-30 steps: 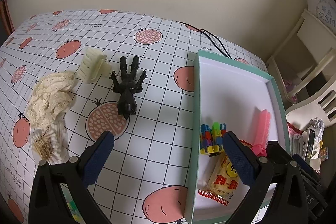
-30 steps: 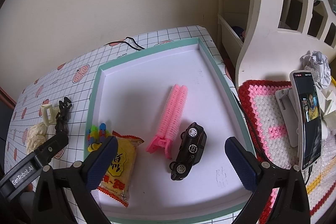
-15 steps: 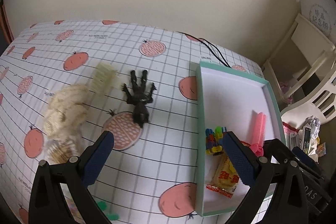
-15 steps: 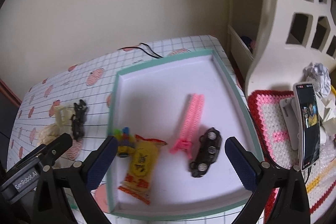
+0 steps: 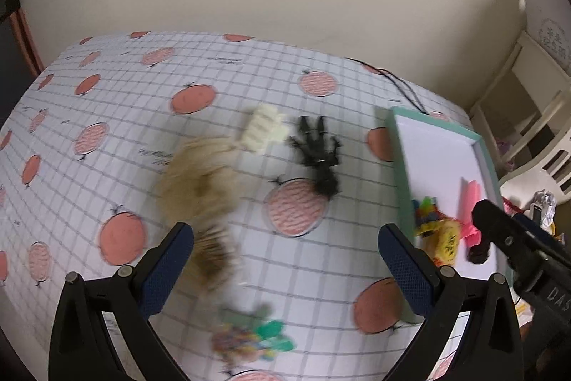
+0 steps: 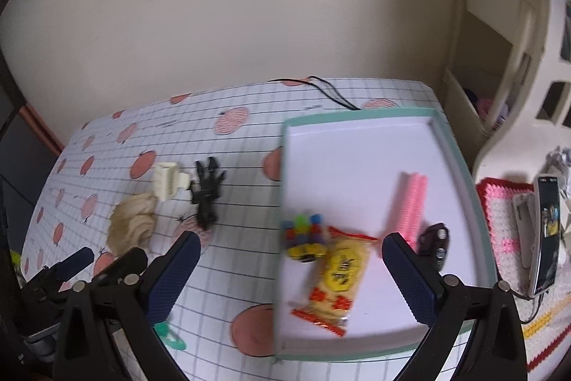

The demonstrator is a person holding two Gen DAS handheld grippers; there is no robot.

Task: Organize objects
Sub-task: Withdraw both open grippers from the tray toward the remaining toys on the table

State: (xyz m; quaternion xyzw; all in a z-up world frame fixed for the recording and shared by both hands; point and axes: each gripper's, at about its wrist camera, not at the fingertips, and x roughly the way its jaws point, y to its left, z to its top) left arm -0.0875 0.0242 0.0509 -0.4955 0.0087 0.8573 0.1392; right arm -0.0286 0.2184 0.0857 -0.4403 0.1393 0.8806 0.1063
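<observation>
A teal-rimmed white tray holds a pink comb, a black toy car, a yellow snack packet and a coloured block toy. On the tablecloth lie a black figure, a cream hair claw, a beige cloth and a green and multicoloured item. My left gripper hangs open above the cloth-covered table, near the beige cloth. My right gripper is open over the tray's left edge. Both are empty.
A black cable runs off the table's far edge. A phone on a stand rests on a crocheted mat right of the tray. White furniture stands at the right. The wall is close behind.
Both grippers have pulled back and swung left, so more tablecloth shows. The green item has come into the left wrist view. Nothing was picked up.
</observation>
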